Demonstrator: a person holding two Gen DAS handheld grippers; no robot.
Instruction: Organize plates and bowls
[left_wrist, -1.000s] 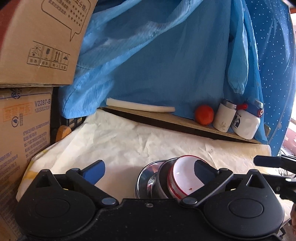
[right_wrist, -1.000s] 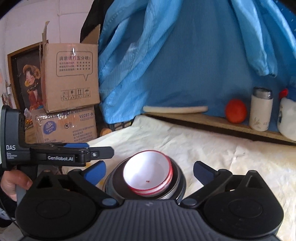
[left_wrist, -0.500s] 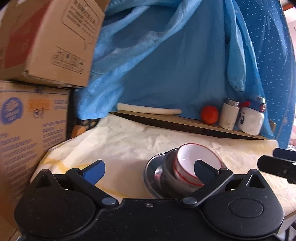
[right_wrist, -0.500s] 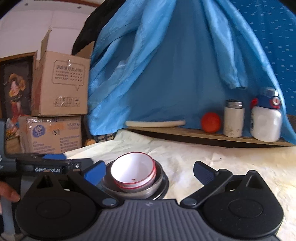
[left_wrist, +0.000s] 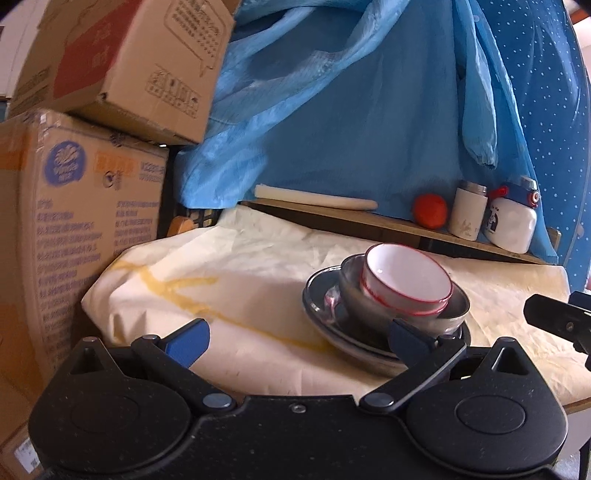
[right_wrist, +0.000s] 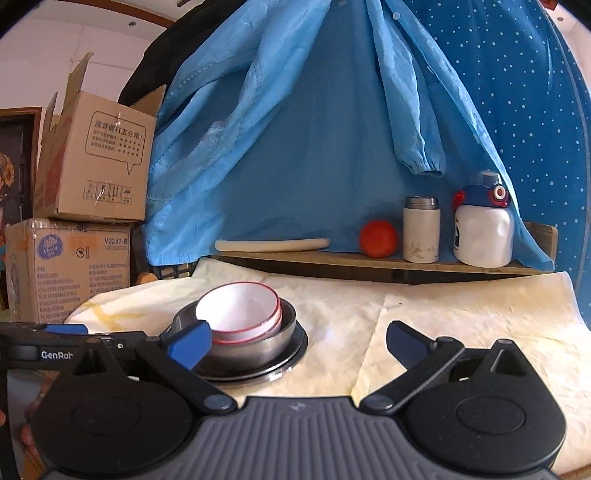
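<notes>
Stack, one: white red-rimmed bowls (right_wrist: 240, 312) nesting tilted in a steel bowl (right_wrist: 258, 341), sitting on a steel plate (right_wrist: 291, 356) on the cloth-covered table (right_wrist: 461, 314).

I am holding the left gripper (left_wrist: 295, 338) and right gripper (right_wrist: 297, 341) spread wide, both empty.

Risk — the tilted bowls sliding if I am nudging the rim.

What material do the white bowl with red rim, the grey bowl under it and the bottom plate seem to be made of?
White bowl: probably melamine or glazed ceramic; smooth, evenly white, thin painted red rim line. The look leaves it open.
Grey bowl: likely stainless steel; dull brushed grey with soft reflections.
Plate: likely polished steel; its rim mirrors the bowls.
</notes>
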